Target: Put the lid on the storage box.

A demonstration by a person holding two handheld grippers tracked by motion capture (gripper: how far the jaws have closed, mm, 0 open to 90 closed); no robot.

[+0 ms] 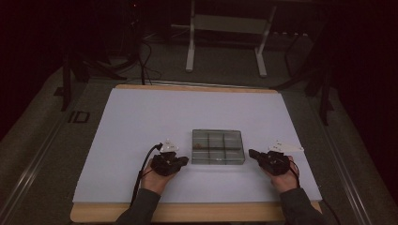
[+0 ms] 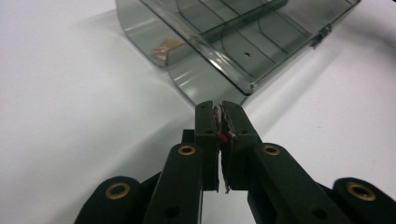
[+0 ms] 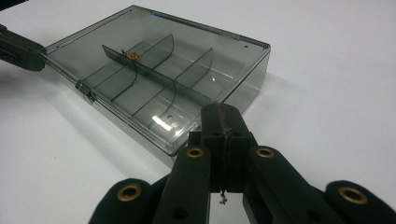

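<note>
A smoky clear plastic box (image 1: 218, 146) with several divided compartments lies flat on the white mat, and its lid looks down. A small coppery item (image 3: 130, 55) sits in one corner compartment, the item (image 2: 163, 48) also seen through the wall. My left gripper (image 1: 186, 160) rests on the mat just left of the box, jaws shut with nothing between them, tips (image 2: 220, 109) a little short of the box's corner. My right gripper (image 1: 250, 152) lies just right of the box, shut and empty, its tips (image 3: 224, 112) close to the box's wall.
The white mat (image 1: 141, 122) covers a wooden table, with open room behind and to both sides of the box. A white metal stand (image 1: 225, 28) and cables stand on the floor beyond the table. The box's latch (image 3: 86, 91) faces the front.
</note>
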